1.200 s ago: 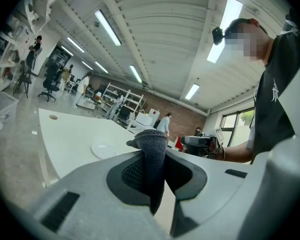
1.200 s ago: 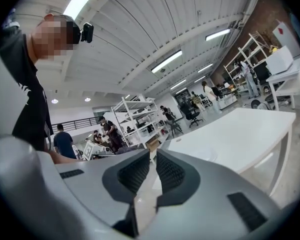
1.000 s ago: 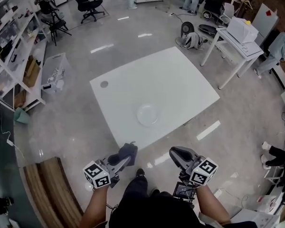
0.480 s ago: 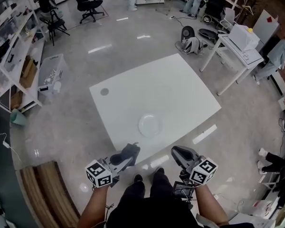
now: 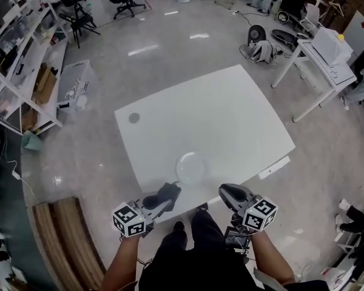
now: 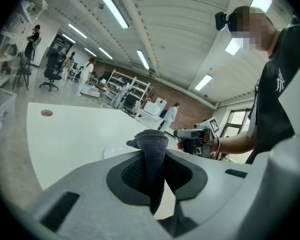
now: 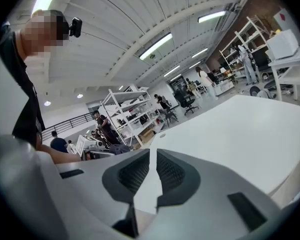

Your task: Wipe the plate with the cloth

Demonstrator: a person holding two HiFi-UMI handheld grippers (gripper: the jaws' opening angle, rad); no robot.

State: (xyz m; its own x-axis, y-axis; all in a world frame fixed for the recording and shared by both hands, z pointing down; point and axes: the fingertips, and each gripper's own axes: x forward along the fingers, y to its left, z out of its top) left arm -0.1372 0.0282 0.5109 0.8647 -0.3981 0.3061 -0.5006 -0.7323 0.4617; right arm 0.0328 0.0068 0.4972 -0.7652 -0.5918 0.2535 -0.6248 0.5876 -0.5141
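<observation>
Hovering at the near edge of the white tabletop [image 5: 218, 114], the left gripper [image 5: 156, 204] has its fingers clamped on a dark grey cloth [image 5: 168, 191], which stands up between them just short of the round pale plate [image 5: 191, 167]. The plate lies close to that edge, with broad tabletop stretching beyond it. The right gripper [image 5: 226, 193] hangs by the same edge, right of the plate, its fingers drawn almost together on nothing.

Lower end of the cloth [image 6: 153, 171] out of sight inside the left gripper [image 6: 152, 154], plate [image 6: 112, 151] mostly behind it.
</observation>
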